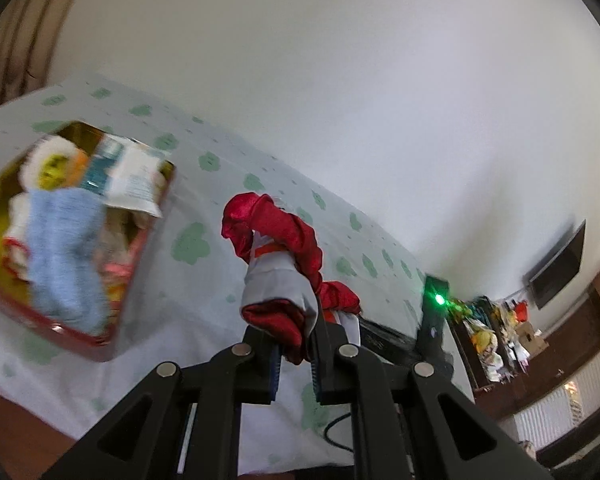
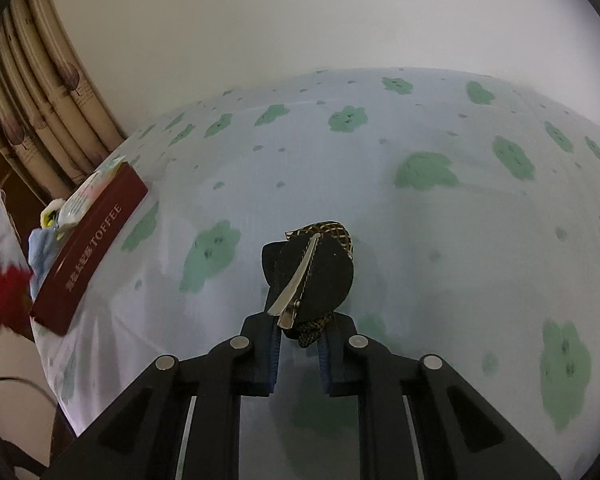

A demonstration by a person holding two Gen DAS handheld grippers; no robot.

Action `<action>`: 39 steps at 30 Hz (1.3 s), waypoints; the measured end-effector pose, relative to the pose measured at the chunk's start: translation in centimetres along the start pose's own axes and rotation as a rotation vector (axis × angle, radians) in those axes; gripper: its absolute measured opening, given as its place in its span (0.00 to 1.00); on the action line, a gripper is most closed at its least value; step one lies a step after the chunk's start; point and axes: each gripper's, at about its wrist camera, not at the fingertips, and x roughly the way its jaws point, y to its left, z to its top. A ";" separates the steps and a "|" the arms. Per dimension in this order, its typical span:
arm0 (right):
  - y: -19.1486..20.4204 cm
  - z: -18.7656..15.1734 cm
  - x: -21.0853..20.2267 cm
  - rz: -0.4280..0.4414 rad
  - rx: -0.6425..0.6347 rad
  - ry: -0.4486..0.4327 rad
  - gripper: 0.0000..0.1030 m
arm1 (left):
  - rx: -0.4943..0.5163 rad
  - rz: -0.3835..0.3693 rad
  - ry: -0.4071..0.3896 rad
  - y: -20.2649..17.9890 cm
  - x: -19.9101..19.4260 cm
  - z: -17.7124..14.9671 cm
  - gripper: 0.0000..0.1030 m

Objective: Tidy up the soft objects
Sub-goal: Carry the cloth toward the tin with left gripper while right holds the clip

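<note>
The left gripper [image 1: 294, 344] is clamped on a red scrunchie [image 1: 284, 236]. The right gripper [image 2: 299, 344] pinches a black hair clip [image 2: 312, 276] above the tablecloth [image 2: 420, 240].

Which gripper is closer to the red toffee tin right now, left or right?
Probably the left. The left gripper, holding a red scrunchie, sits just beside the toffee tin. The right gripper, clamping a black hair clip, is farther across the bed; the tin lies at the left edge of its view.
</note>
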 end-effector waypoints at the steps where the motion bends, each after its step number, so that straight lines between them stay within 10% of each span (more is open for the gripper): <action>1: -0.1 -0.3 -0.2 -0.009 0.003 -0.001 0.14 | -0.004 0.014 -0.011 0.3 -0.8 0.1 0.09; 12: -0.4 -0.6 -0.2 -0.033 0.005 -0.017 0.14 | -0.066 0.191 -0.144 7.0 -7.6 4.3 0.09; 23: -0.4 -0.7 -0.1 -0.035 0.010 -0.013 0.16 | -0.174 0.334 -0.094 15.0 -6.9 5.4 0.10; 29: -0.4 -0.6 -0.1 -0.035 0.009 -0.013 0.16 | -0.150 0.390 0.037 16.2 -5.1 4.2 0.31; 39: -0.4 -0.7 -0.1 -0.032 0.011 -0.012 0.18 | 0.149 0.528 -0.047 11.5 -5.3 6.1 0.65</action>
